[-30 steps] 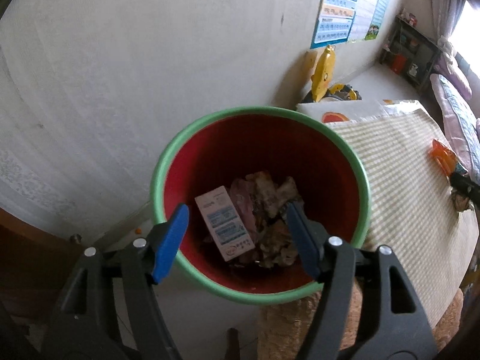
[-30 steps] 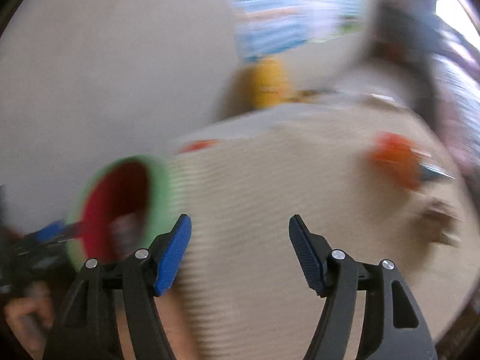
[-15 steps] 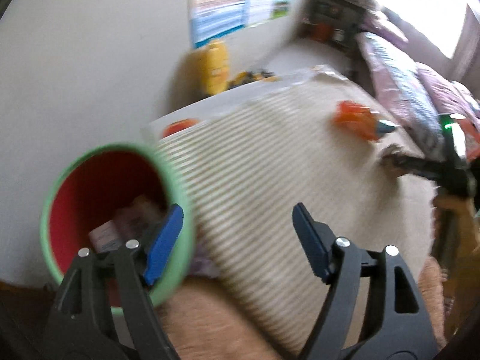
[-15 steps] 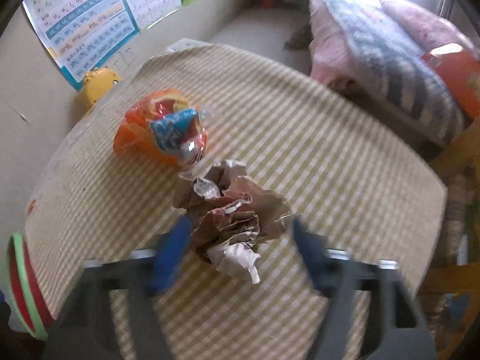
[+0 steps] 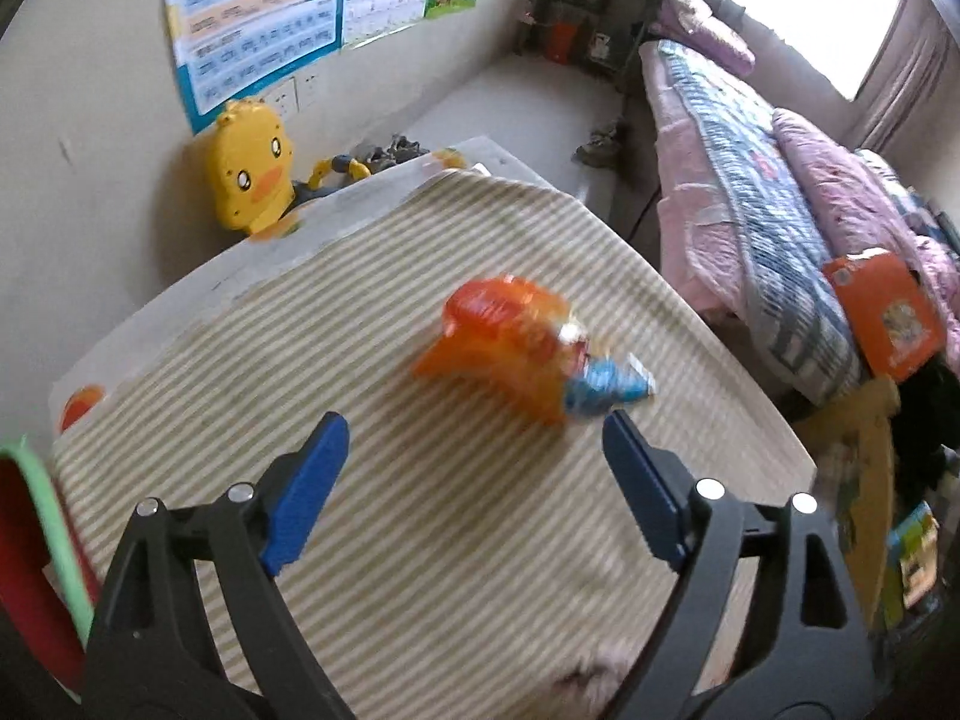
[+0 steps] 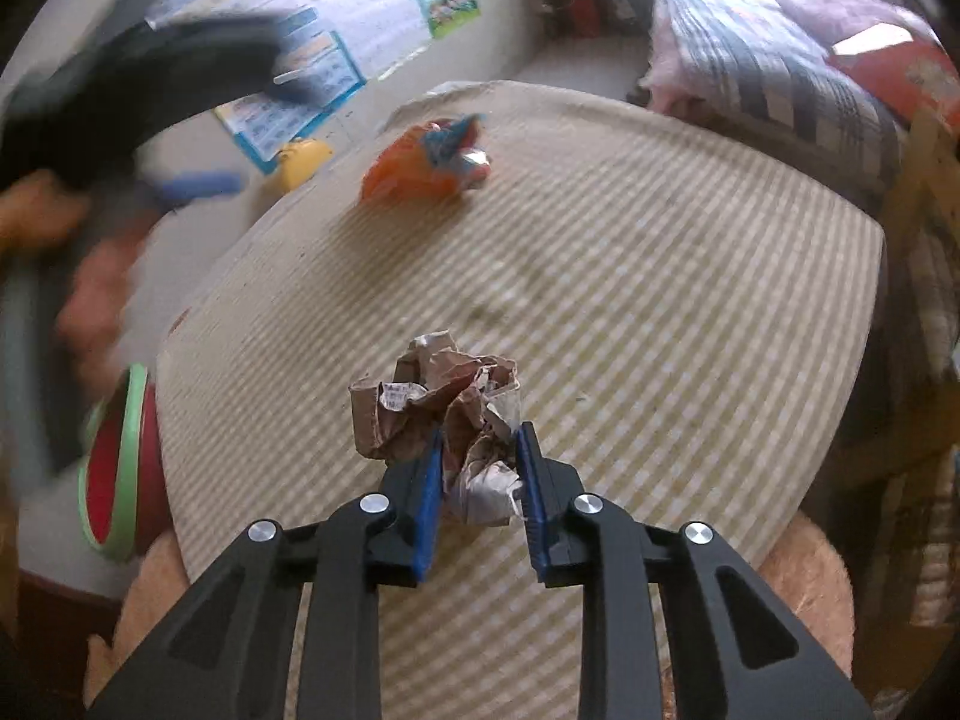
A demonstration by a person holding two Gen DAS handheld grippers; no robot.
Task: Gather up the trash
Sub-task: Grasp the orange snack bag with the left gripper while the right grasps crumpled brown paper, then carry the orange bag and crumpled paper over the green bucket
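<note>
My right gripper [image 6: 478,456] is shut on a crumpled brown paper wad [image 6: 438,402] just above the striped tablecloth [image 6: 660,276]. An orange and blue plastic wrapper [image 5: 528,354] lies on the cloth ahead of my left gripper [image 5: 474,468], which is open and empty above the table. The wrapper also shows far ahead in the right wrist view [image 6: 426,165]. The red bin with a green rim [image 6: 117,468] stands off the table's left edge; only its edge [image 5: 36,552] shows in the left wrist view.
A yellow duck toy [image 5: 249,171] leans on the wall behind the table. A bed with pink and striped bedding [image 5: 780,180] stands to the right, with an orange box [image 5: 882,312] on it. Posters [image 5: 258,18] hang on the wall.
My left gripper swung right from over the bin to over the table, facing the wrapper. My right gripper reached the paper wad and closed on it.
</note>
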